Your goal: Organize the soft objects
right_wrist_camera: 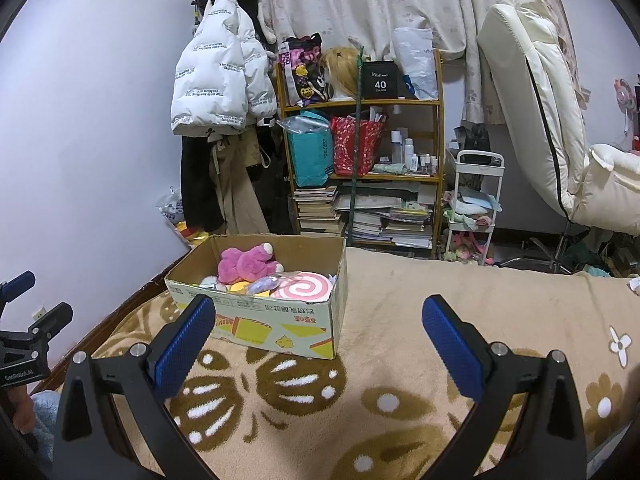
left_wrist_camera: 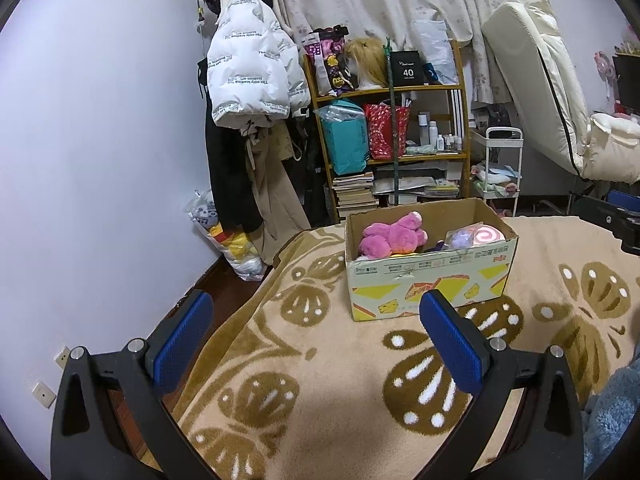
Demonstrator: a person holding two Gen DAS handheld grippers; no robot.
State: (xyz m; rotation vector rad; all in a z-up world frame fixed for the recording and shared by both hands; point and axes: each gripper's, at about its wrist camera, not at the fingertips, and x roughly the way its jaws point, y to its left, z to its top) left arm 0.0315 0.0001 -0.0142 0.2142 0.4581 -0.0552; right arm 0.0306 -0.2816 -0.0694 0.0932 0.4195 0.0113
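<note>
Bed [left_wrist_camera: 340,380] takes most of both views, covered with a beige blanket [right_wrist_camera: 400,300] with a brown butterfly and flower print. Lilac wall [left_wrist_camera: 100,140] on the left, pale floral curtain [right_wrist_camera: 360,0] at the back. White mattress or cushion [right_wrist_camera: 532,92] leans upright at the right. White puffer jacket [left_wrist_camera: 252,64] hangs by the wall over dark and tan clothes. Wooden shelf [right_wrist_camera: 360,104] beside it, packed: teal bag [right_wrist_camera: 310,152], red bag [right_wrist_camera: 356,146], blond wig [right_wrist_camera: 340,68], stacked books on the lowest level. Small white cart [right_wrist_camera: 474,208] right of the shelf.

Cardboard box [left_wrist_camera: 430,276] sits open on the bed near its far edge, yellow print on the sides. Inside it: pink plush toy [left_wrist_camera: 390,236] at the left, pink-and-white swirl cushion [right_wrist_camera: 306,288] at the right front, small purple soft item [left_wrist_camera: 464,238] between them, more soft things underneath, unclear what they are.

Left tongs [left_wrist_camera: 316,344]: blue pads wide apart, nothing between them, over the blanket short of the box, pointing at it. Right tongs [right_wrist_camera: 318,348]: blue pads wide apart, empty, box just ahead and to the left. A light blue fuzzy fabric [left_wrist_camera: 612,412] shows at the lower right edge of the left view; what it is cannot be told.
</note>
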